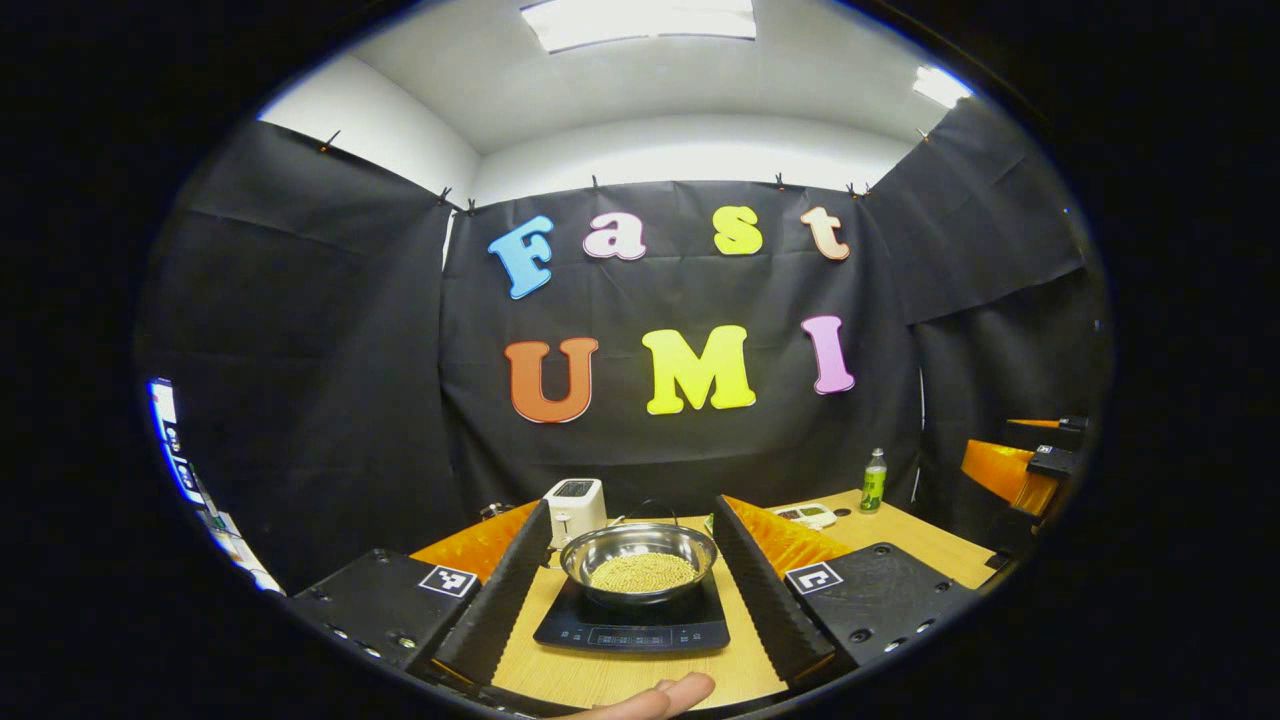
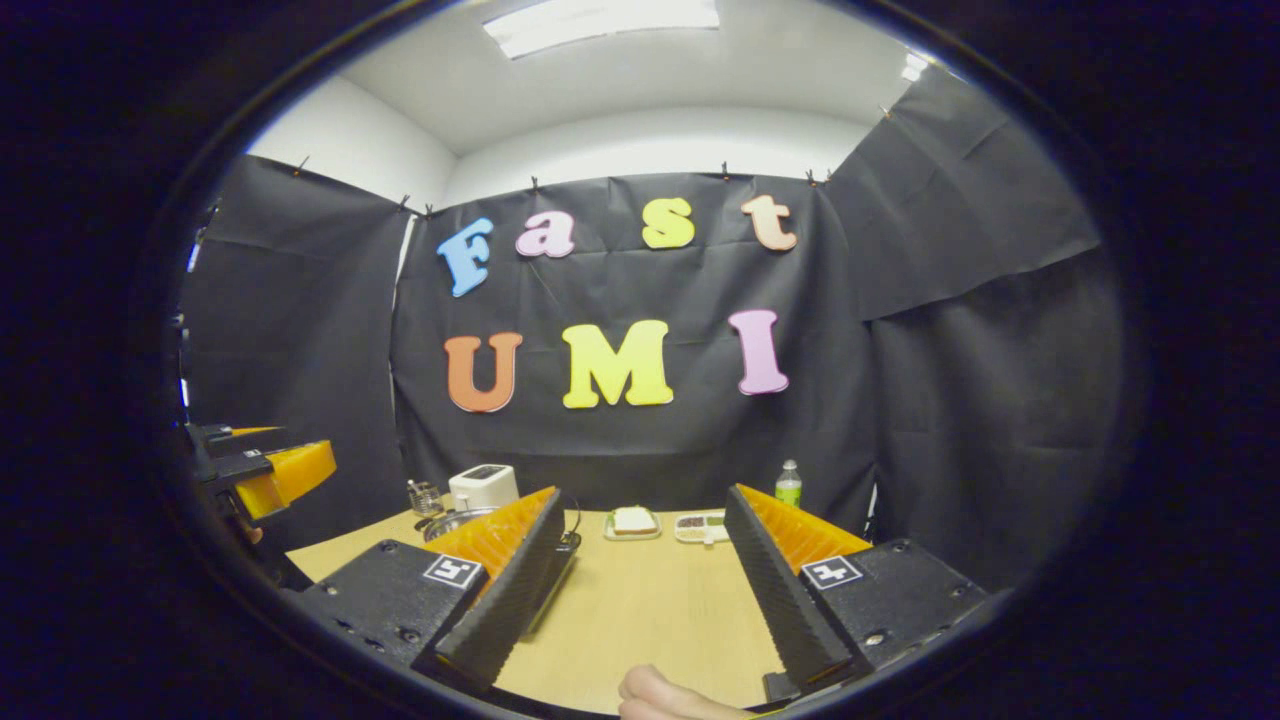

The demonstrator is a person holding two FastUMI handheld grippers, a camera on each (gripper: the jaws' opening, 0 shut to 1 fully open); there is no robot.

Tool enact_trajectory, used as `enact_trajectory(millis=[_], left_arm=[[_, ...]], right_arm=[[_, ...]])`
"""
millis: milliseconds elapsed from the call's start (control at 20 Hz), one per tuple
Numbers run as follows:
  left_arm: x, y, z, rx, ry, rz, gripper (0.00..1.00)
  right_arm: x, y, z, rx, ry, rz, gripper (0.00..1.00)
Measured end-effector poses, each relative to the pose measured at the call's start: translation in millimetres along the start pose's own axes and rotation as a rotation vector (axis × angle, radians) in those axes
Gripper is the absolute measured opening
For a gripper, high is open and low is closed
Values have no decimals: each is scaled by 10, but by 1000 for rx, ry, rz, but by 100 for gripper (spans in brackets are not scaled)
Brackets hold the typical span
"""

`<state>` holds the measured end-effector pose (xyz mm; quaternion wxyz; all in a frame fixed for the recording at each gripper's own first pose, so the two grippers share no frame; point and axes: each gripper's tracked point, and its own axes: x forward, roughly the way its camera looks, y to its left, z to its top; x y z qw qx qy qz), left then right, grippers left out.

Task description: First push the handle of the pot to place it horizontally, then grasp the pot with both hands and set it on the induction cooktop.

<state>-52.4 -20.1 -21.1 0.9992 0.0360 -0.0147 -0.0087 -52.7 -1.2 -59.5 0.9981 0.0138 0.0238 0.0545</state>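
Wooden worktop (image 1: 610, 680) carries the pot (image 1: 638, 560) of grain upright on the cooktop (image 1: 632, 625), toaster (image 1: 574, 508) behind; left tongs (image 1: 632, 590) and right tongs (image 2: 640, 580) gape wide, empty.

Left claw (image 1: 628, 590): pot (image 1: 638, 561) on cooktop (image 1: 632, 622), straight ahead between its fingers, on worktop (image 1: 915, 540). Toaster (image 1: 574, 510) behind pot, left. Bottle (image 1: 874, 481) far right. Right claw (image 2: 640, 590): toaster ahead left, dishes (image 2: 633, 522) ahead, bottle ahead right.
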Motion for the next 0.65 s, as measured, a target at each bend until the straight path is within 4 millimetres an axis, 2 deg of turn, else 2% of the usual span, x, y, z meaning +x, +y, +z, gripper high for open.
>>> enact_trajectory(millis=[200,400,650], left_arm=[[8,17,-21,-33,2,7,96],[87,197,-132,-24,12,38,96],[104,289,-193,-43,29,49,96]], right_arm=[[-16,-169,68,-9,-31,-70,100],[-18,-204,67,4,-51,-75,100],[25,-201,68,7,-52,-85,100]])
